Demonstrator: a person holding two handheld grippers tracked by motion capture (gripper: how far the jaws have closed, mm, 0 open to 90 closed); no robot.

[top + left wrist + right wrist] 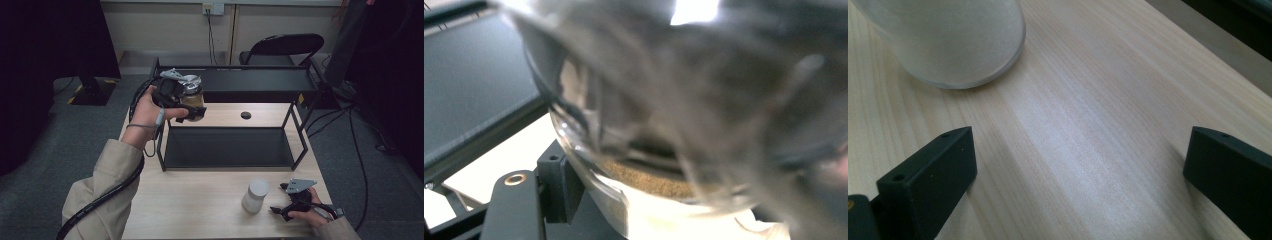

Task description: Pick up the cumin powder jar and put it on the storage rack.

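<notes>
My left gripper (196,111) is raised above the table's back left corner, shut on a glass jar (193,96) with a silver lid and brown powder inside. The jar hangs level with the top tier of a black two-tier rack (260,80), just off its left end. Up close and blurred, the jar (659,150) shows its brown powder, with one black finger (516,205) below it. My right gripper (278,198) rests low at the front right of the table, open, its jaws wide apart over bare wood (1078,165). A white jar (256,196) stands just left of it, and that white jar (948,40) lies beyond the jaws.
The rack's lower tier (227,147) sits mid-table. A round cable hole (245,115) lies behind it in the wooden table (200,200). A black chair (282,47) and dark equipment stand beyond the table's far edge. A cable trails from the left gripper along the sleeve.
</notes>
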